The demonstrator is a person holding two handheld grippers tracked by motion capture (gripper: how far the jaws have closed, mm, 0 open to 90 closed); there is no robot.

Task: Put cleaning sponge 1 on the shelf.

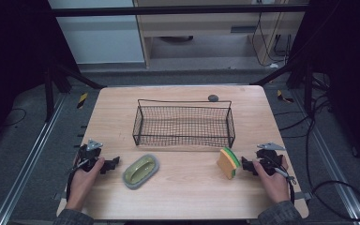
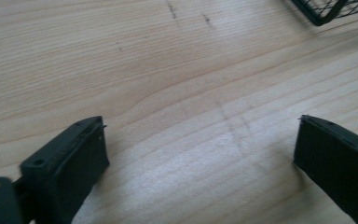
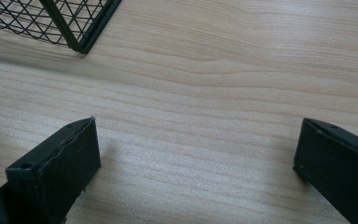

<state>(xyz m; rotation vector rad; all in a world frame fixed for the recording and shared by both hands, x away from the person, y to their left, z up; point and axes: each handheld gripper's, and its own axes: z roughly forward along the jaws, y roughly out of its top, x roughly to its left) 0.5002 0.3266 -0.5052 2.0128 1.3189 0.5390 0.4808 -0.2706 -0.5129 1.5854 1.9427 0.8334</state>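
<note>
A black wire basket (image 1: pixel 183 123) sits mid-tabletop (image 1: pixel 187 197), its long axis running parallel to the near edge. Nearer, a green oval dish (image 1: pixel 141 171) lies diagonally, and a yellow-green sponge (image 1: pixel 228 162) stands on edge. A small grey object (image 1: pixel 213 98) rests by the far edge. The left claw (image 1: pixel 114 162) and right claw (image 1: pixel 243 165) rest wide open, empty.

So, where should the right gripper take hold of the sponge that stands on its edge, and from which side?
Grip the orange, yellow and green sponge across its two broad faces, near the top edge. It stands upright on its narrow edge, so come from above or from its right side, where the open right gripper rests beside it on the wooden table.
</note>
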